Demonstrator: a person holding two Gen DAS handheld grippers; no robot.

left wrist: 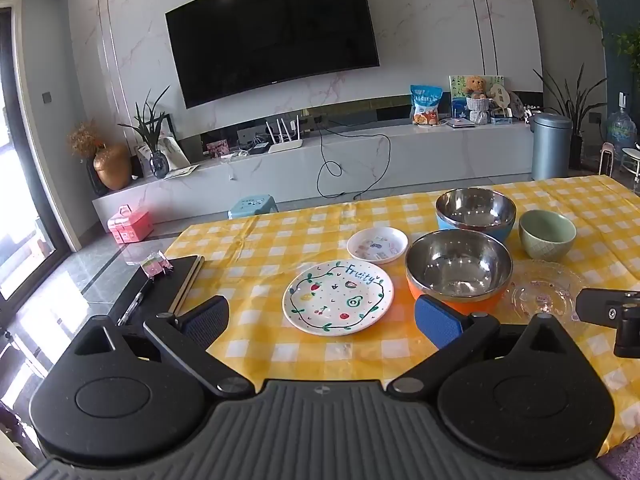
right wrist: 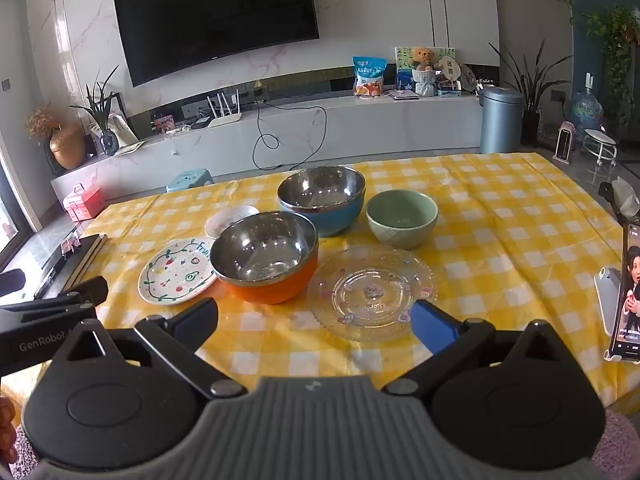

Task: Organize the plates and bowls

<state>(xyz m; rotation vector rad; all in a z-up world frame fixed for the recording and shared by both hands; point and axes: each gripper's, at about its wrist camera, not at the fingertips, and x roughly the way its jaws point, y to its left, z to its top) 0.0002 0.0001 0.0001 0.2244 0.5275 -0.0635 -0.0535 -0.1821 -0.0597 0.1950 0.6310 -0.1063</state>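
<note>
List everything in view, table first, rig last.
steel bowls: 2, orange-shelled near, blue-shelled behind it
ceramic bowl: 1, pale green, right of blue one
fruit plate: 1, white, printed, left of orange bowl
small dish: 1, white, behind fruit plate
glass plate: 1, clear, right of orange bowl
tablecloth: 1, yellow check
notebook: 1, black, table's left edge
phone: 1, on stand, far right
TV: 1, black, wall
left gripper: open, empty
right gripper: open, empty

Wall-mounted television [left wrist: 272, 36] on marble wall [left wrist: 432, 20]
</note>
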